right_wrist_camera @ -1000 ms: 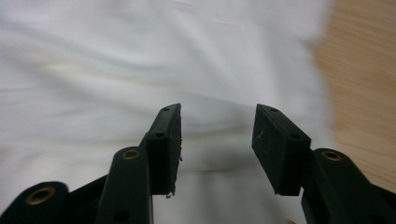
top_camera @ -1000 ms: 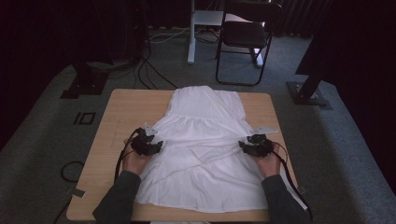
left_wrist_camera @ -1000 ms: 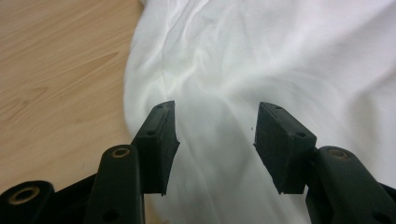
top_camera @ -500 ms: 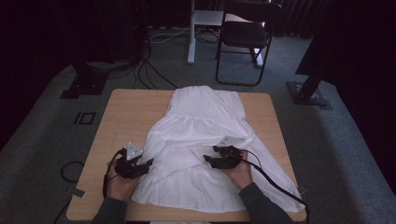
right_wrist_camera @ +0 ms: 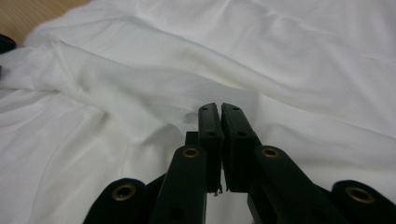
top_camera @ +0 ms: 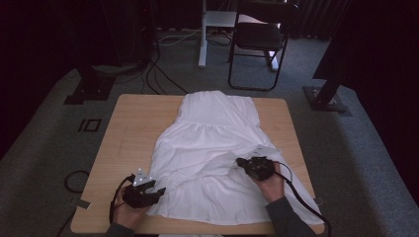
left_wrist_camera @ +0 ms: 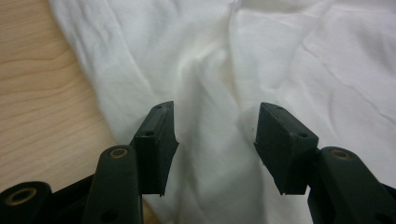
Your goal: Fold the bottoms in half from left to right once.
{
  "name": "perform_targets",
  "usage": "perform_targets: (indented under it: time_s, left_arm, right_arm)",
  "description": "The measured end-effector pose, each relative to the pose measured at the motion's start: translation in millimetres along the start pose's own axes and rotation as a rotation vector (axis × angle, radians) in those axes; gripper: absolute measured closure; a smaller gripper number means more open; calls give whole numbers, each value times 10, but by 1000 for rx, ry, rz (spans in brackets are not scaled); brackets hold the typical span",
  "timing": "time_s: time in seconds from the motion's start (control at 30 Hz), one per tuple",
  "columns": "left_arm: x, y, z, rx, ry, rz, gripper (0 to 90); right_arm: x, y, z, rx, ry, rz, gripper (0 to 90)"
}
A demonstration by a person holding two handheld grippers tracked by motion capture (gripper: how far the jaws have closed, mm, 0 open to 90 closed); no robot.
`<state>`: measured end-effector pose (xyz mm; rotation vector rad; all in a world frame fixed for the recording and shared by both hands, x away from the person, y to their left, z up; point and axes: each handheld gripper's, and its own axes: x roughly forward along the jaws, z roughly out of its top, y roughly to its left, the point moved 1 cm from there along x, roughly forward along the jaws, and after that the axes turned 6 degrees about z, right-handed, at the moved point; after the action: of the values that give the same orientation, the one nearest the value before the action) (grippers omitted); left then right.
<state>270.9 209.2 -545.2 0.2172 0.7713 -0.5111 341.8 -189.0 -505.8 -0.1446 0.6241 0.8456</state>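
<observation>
Since the earlier frame, the right gripper [top_camera: 245,163] has been carried inward and its jaws have just been closing, pressed together; whether the white dress [top_camera: 212,148] at the table's [top_camera: 128,123] centre is being pinched cannot be told. The left gripper [top_camera: 157,190], at 7 o'clock, is being held spread over the hem. Any fold should be drawn low and evenly.

**Around the work area**

From my high view I see a light wooden table [top_camera: 133,128] filling the lower middle of the frame, its bare top showing at left and along the far edge. It stands on grey carpet [top_camera: 44,148]. At the top centre a dark folding chair [top_camera: 259,42] stands beside a white post [top_camera: 202,34]. Black cables [top_camera: 158,74] trail across the floor at upper left, next to a black stand foot [top_camera: 91,86]. Another black foot [top_camera: 328,98] sits at right. A cable loop [top_camera: 74,180] lies at lower left.
</observation>
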Motion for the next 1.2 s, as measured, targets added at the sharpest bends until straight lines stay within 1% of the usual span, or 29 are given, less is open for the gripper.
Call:
perform_targets:
  time_s: [0.07,0.1,0.17,0.2,0.23,0.27,0.3,0.37,0.4,0.47,0.53,0.57,0.63,0.7,0.73,0.77,0.8,0.83,0.87,0.9,0.93,0.97,1.0,1.07,1.1,1.13,1.17,1.2]
  left_arm:
    - [-35,-33,-17,2,-11,-13,469]
    - [-47,-44,-22,1,-17,-22,463]
    - [-74,-73,-30,4,-23,-39,456]
    - [-89,-99,-37,7,-27,-55,448]
    - [-99,-114,-41,10,-30,-67,445]
    - [-115,-139,-48,15,-40,-87,444]
    - [-123,-145,-50,12,-44,-100,440]
    - [-134,-153,-52,7,-50,-106,437]
    - [-132,-150,-53,5,-47,-109,436]
    - [-118,-159,-54,2,-41,-131,432]
    - [-86,-218,-60,21,-25,-164,412]
    - [-59,-264,-70,36,-11,-172,407]
    - [8,-367,-97,66,20,-184,403]
    - [65,-446,-124,85,45,-181,400]
    - [70,-475,-133,93,37,-170,396]
    - [71,-492,-134,96,35,-158,412]
    - [63,-500,-131,106,38,-142,457]
    - [49,-488,-127,119,45,-133,580]
    - [30,-465,-125,117,43,-134,693]
    - [-5,-431,-122,110,30,-137,802]
    - [-5,-431,-122,110,30,-137,863]
    - [-143,-327,-99,77,-14,-129,863]
    - [-230,-273,-86,49,-54,-137,873]
    - [-417,-173,-50,-5,-143,-188,874]
    - [-503,-144,-31,-15,-179,-217,874]
    - [-577,-134,-13,-12,-213,-239,871]
    - [-632,-134,6,-14,-234,-256,858]
    - [-668,-148,23,-11,-247,-263,806]
  right_arm:
    - [-248,-78,-95,9,-15,-29,868]
    - [-395,-132,-168,21,-21,-45,868]
    - [-588,-200,-283,43,-34,-57,868]
    - [-663,-224,-333,53,-39,-65,869]
    - [-779,-261,-416,73,-47,-80,869]
    - [-842,-282,-466,84,-51,-86,869]
    - [-963,-316,-558,101,-61,-105,870]
    - [-1097,-345,-655,123,-78,-123,871]
    - [-1176,-357,-705,140,-95,-132,872]
    - [-1345,-372,-798,166,-127,-156,872]
    - [-1459,-375,-860,185,-149,-174,872]
    - [-1511,-376,-894,197,-156,-184,872]
    - [-1579,-392,-964,212,-164,-185,871]
    - [-1596,-407,-1027,224,-152,-186,870]
    - [-1593,-417,-1053,229,-145,-190,870]
    - [-1586,-430,-1077,235,-142,-190,869]
    - [-1577,-441,-1095,242,-140,-190,869]
    - [-1567,-452,-1109,246,-138,-190,869]
    - [-1558,-461,-1117,250,-137,-190,869]
    - [-1550,-467,-1121,251,-136,-192,869]
    - [-1550,-467,-1121,251,-136,-192,869]
    - [-1546,-469,-1122,250,-135,-195,869]
    - [-1562,-458,-1117,244,-137,-195,872]
    - [-1597,-439,-1106,236,-145,-202,873]
    - [-1623,-427,-1102,232,-153,-201,873]
    - [-1651,-412,-1098,227,-162,-201,873]
    - [-1683,-396,-1096,223,-170,-203,874]
    - [-1717,-377,-1097,223,-175,-209,874]
